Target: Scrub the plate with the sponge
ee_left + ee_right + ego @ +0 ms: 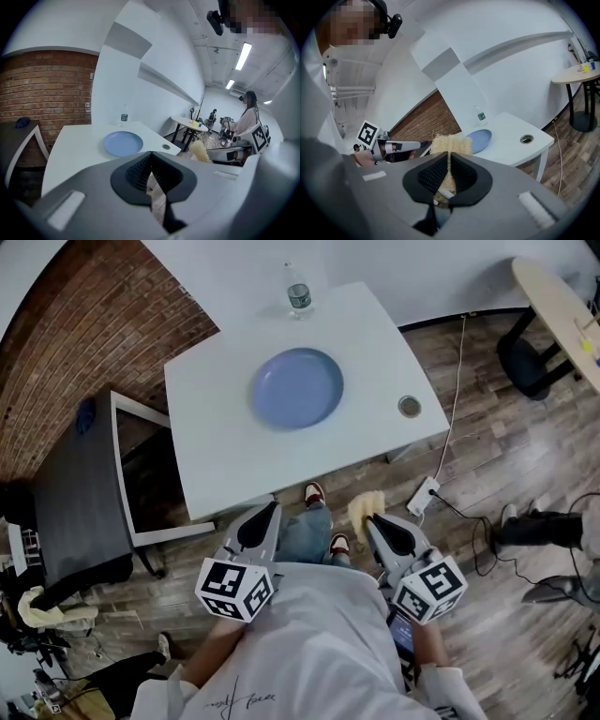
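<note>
Red brick wall [56,352] left, white wall [422,259], wood-plank floor [506,446], white square table [216,446], round beige table [553,296], ceiling strip lights [243,55].

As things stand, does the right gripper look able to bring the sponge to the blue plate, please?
Probably yes: the right gripper, jaws shut on the sponge, hangs just short of the table, and nothing stands between it and the plate.

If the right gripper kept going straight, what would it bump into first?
Probably the near edge of the white table, sponge first, since the right gripper holds it out front. The blue plate lies beyond. Depth is unclear.
</note>
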The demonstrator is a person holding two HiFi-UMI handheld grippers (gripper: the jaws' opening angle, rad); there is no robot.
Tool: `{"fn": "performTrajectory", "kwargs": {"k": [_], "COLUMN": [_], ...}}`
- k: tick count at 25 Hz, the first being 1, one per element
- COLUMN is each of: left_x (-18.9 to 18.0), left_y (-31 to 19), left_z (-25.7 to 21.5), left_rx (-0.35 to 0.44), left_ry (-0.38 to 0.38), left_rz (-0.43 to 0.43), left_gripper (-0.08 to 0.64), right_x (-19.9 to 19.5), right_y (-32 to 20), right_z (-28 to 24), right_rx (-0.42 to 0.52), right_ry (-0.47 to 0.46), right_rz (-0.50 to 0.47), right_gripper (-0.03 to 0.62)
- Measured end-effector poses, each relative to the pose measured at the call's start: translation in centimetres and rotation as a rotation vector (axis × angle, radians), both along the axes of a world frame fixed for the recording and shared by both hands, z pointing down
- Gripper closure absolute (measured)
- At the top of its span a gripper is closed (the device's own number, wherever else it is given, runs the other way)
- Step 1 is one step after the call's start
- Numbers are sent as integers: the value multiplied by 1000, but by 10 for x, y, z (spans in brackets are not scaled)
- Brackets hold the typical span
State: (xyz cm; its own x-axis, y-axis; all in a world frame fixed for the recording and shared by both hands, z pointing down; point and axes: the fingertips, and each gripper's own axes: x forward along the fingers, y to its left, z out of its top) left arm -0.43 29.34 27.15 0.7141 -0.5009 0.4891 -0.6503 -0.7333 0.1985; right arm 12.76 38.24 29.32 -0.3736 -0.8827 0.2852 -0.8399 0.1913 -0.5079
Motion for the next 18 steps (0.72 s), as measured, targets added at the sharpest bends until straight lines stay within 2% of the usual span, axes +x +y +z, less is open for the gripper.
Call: {"fn": "performTrajectory", "kwargs": {"k": [9,13,18], "left_x": [12,6,1], "left_y": [-59,-97,-136], "left_z": [16,20,27], "left_rx": [-72,-121,-134], "left_ry": [63,93,84], "left_rz": [7,-39,-55], "left_gripper": [548,548,548], "right_x": [-5,-4,3], "right_y": [-52,-76,-107], "right_z": [8,6,8], "right_rx": [-85,-127,-160], "right_ry": [51,92,116], "right_rz": [-21,-32,-25], "right_gripper": [568,568,568]}}
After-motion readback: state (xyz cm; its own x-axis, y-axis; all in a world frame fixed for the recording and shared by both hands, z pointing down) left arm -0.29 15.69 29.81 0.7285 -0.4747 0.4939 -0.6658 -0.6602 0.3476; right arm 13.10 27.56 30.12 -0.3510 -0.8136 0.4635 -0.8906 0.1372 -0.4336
